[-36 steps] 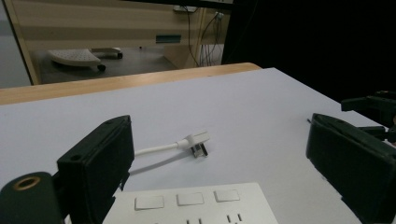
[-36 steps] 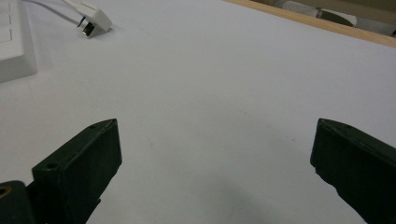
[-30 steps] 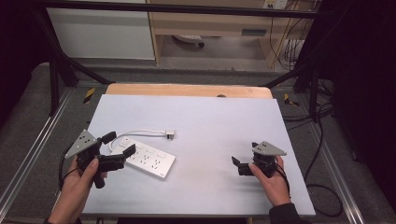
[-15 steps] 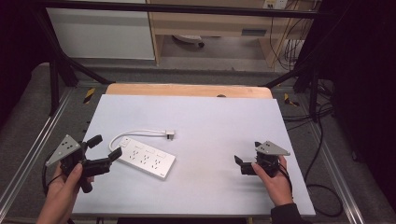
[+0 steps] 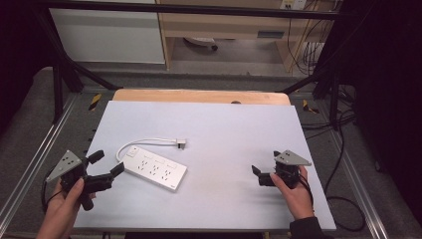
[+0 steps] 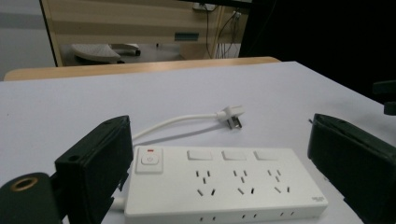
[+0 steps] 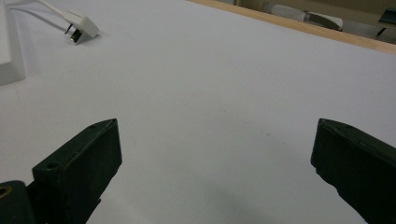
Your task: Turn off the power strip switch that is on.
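The power strip [image 5: 155,168] lies flat on the white tabletop [image 5: 229,134], sockets up, and everything else is best placed from it. Its short white cord [image 5: 147,141] loops away from the switch end and finishes in a plug [image 5: 181,144] resting on the tabletop just beyond the strip's far side, prongs exposed and plugged into nothing.

The left hand-held gripper [image 5: 107,167] sits just off the strip's switch end, close to it but not touching, with its jaws spread wide. From the left gripper view the strip [image 6: 224,184] lies squarely between those two black jaws, which suggests the hand is lined up with it for a grasp across the strip's width; nothing is held yet. The red-marked switch [image 6: 149,161] is the part nearest that jaw.

The right hand-held gripper [image 5: 260,176] rests well apart from the strip, on the side away from the switch end, low over bare tabletop. Its jaws also stand wide and hold nothing; it looks parked, waiting rather than working. In the right gripper view the plug [image 7: 80,27] shows far off.

The strip's near edge is cut off at the bottom of the left gripper view, and in the right gripper view only a corner of it shows. The small marking at the strip's corner is too small to read.
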Motion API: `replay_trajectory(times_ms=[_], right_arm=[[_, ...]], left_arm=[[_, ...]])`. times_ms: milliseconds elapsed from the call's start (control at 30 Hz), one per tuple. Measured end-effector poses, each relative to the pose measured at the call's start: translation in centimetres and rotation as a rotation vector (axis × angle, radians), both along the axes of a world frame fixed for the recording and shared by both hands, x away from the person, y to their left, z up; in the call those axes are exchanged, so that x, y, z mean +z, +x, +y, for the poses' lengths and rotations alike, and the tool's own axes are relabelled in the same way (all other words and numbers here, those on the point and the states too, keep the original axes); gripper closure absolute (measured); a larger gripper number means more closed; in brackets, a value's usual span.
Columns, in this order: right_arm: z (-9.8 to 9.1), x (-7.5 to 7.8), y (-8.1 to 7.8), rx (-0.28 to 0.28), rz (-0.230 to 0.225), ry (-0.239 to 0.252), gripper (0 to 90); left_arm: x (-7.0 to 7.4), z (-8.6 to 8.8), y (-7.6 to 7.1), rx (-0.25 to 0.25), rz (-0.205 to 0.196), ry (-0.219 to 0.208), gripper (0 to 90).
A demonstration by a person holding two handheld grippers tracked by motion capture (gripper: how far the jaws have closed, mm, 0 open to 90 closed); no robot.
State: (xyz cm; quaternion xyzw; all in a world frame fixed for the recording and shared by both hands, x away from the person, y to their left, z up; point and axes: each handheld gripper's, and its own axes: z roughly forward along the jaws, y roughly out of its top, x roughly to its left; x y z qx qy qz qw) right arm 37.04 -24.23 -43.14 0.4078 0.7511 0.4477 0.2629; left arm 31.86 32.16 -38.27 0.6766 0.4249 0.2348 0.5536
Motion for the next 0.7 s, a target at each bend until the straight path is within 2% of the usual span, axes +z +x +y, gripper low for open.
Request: replay_trajectory(times_ms=[200,367,467,567,633,700], right_arm=[[-0.1,-0.1,0.1,-0.008,0.007,-0.004,2.4],[-0.2,-0.4,0.2,-0.030,0.030,-0.022,2.4],[-0.2,-0.7,0.5,-0.044,0.055,-0.037,2.4],[-0.2,-1.2,0.6,-0.055,0.090,-0.051,2.2],[-0.2,-1.6,0.8,-0.068,0.114,-0.056,2.4],[-0.2,-1.9,1.1,-0.088,0.129,-0.084,2.4]], left_arm=[[-1.3,-0.1,-0.1,0.019,0.014,0.013,7.3],[-2.1,-0.4,-0.5,-0.014,0.035,0.035,7.1],[-2.9,-1.1,-0.6,-0.045,0.062,0.083,6.9],[-3.5,-2.1,-0.6,-0.082,0.097,0.106,6.9],[-3.7,-2.7,-0.5,-0.087,0.122,0.132,7.0],[-3.7,-3.1,-0.5,-0.094,0.123,0.140,8.2]])
